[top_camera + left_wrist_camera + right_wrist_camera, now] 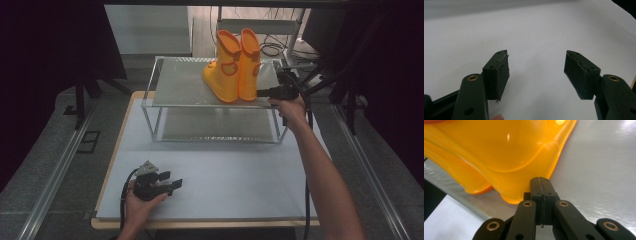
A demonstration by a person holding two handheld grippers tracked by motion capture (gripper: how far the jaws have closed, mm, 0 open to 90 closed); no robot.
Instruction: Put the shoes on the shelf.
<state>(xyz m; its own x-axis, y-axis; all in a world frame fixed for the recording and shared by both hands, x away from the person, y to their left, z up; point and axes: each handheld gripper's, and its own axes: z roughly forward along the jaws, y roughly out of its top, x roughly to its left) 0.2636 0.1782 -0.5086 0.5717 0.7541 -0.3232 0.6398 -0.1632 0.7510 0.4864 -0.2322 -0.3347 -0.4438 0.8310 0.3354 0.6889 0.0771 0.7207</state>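
Orange boots (234, 65) stand on a metal shelf (180, 85) upon the white table (225, 175). Right gripper (541, 183) pressed together against a boot; left gripper (536, 72) gapes apart

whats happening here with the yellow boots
A person holds a gripper in each hand at a table. The right gripper, jaws shut with nothing between them, sits against the toe edge of the right boot of a pair of yellow rubber boots standing upright on the top shelf of a small metal rack, as if nudging it. The left boot stands just beside it. The left gripper rests open and empty over the white table.
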